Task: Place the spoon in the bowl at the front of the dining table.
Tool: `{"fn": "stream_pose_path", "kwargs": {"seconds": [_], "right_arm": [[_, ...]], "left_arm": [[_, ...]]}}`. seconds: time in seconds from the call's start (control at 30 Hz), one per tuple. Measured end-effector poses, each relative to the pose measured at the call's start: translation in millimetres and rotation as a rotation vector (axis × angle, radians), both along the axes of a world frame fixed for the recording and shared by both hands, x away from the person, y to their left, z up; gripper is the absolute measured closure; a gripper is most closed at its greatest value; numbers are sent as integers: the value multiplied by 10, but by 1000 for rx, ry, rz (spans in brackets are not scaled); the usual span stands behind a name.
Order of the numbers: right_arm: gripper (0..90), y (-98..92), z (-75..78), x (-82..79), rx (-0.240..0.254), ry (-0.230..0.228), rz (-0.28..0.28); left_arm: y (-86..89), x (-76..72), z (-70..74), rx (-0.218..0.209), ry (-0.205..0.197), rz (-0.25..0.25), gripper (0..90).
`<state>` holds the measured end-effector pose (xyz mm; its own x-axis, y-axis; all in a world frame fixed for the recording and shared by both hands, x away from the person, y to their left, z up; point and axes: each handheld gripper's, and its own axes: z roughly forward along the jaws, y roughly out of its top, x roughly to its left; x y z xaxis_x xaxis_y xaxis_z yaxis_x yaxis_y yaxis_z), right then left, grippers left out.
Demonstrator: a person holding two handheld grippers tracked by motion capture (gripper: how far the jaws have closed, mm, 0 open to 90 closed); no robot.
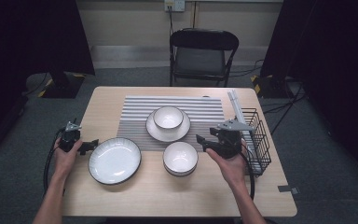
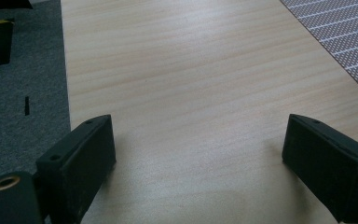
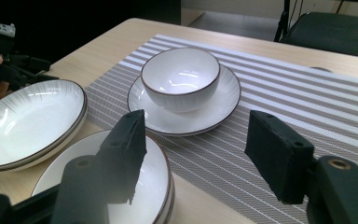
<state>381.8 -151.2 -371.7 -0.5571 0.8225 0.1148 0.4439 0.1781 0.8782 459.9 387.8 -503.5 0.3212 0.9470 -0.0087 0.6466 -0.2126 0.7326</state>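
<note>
A white bowl [image 1: 168, 116] [image 3: 181, 81] sits on a small white plate [image 1: 151, 131] [image 3: 200, 120] on the striped placemat [image 1: 135, 109] [image 3: 284, 102]. A large dark-rimmed plate [image 1: 114, 160] [image 3: 25, 116] lies at the front left. A shallow white bowl [image 1: 180, 157] [image 3: 154, 186], seemingly stacked on another, stands in front of the mat. My left gripper [image 1: 89, 146] [image 2: 198, 140] is open over bare wood, just left of the large plate. My right gripper [image 1: 204, 142] [image 3: 196, 133] is open and empty, to the right of the shallow bowl, its jaws pointing left over it.
A black wire rack [image 1: 259, 140] stands at the table's right edge, behind my right hand, with white rods [image 1: 237, 105] beside it. A black chair [image 1: 203, 56] stands beyond the far edge. The wooden table [image 1: 168, 196] has bare room along its front.
</note>
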Motion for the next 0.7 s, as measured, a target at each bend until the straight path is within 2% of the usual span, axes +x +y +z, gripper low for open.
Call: {"fn": "stream_pose_path", "kwargs": {"seconds": [0.2,0.27,0.4,0.53,0.7], "right_arm": [[390,-242,57,-120,3,8,-7],[393,-316,47,-159,-17,10,-19],[415,-453,56,-216,-26,1,-34],[429,-558,80,-264,-34,-11,-44],[440,-661,84,-296,-39,2,-55]], "left_arm": [[-1,1,-1,-2,1,0,88],[1,1,0,-1,1,-1,88],[1,3,0,0,1,-1,87],[1,3,-1,-1,1,-1,87],[1,3,-1,-1,1,-1,87]]}}
